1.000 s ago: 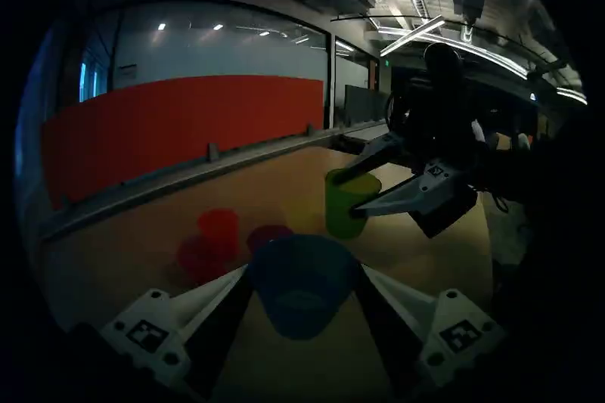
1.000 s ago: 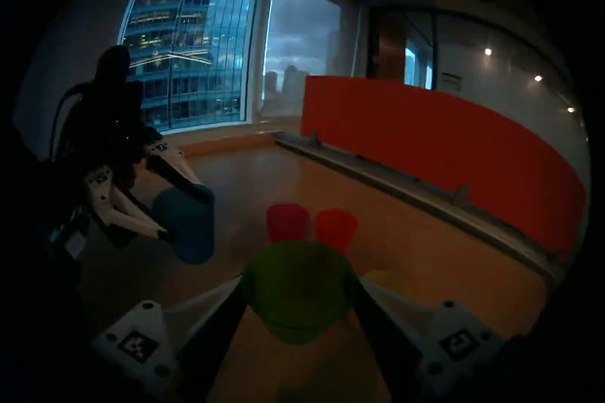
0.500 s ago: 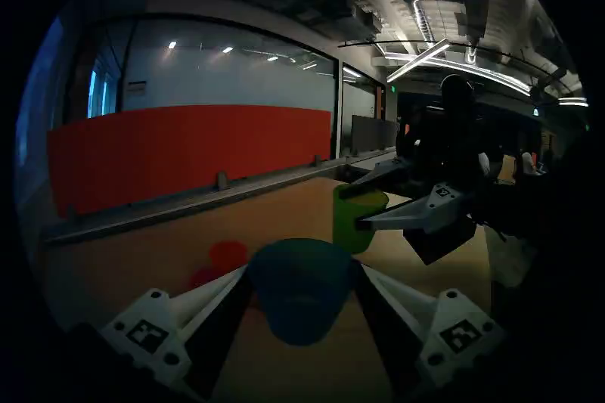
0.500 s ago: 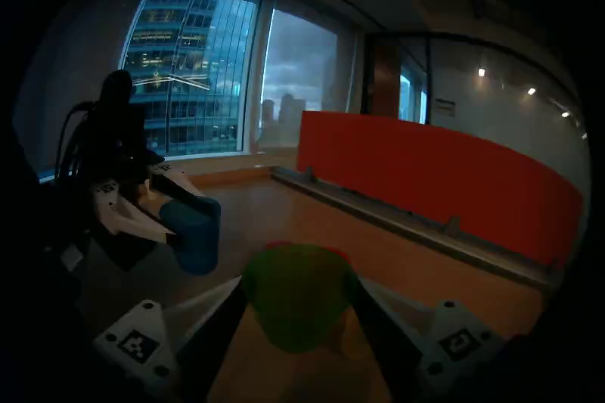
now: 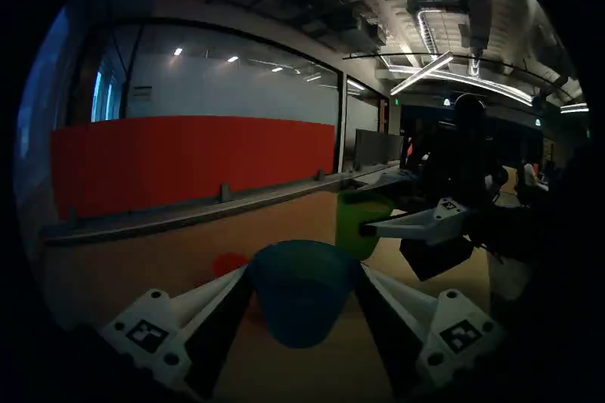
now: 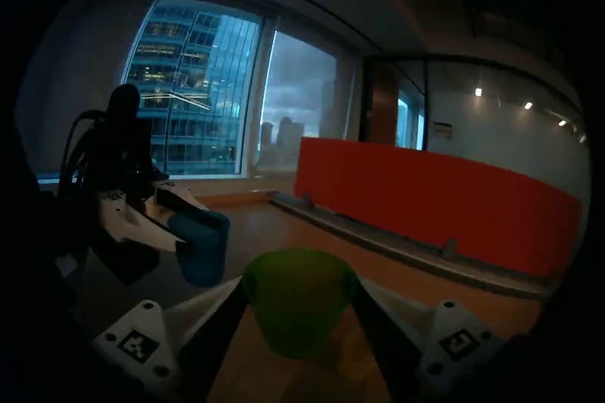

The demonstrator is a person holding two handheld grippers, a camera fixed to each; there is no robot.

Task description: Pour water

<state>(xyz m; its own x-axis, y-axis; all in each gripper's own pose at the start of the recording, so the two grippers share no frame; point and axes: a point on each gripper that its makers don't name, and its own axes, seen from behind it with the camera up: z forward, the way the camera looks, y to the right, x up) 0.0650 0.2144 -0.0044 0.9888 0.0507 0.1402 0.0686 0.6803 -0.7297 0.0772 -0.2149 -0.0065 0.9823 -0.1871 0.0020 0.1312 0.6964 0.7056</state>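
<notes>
Left tool (image 5: 302,271) pinching one blue cup (image 5: 302,308), right tool (image 6: 299,282) pinching one green cup (image 6: 299,316), one red cup (image 5: 227,263) beyond

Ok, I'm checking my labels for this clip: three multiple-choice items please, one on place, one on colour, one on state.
1. The small red plastic cup stands: A. on the wooden table; B. inside another cup; C. held in a gripper.
2. What the right gripper holds is coloured: A. blue; B. yellow; C. green.
3. The left gripper is: A. open, empty; B. shut on the blue plastic cup; C. lying on the table.
Answers: A, it sits on the tabletop; C, the green plastic cup sits between its fingers; B, both fingers press the cup's sides.
</notes>
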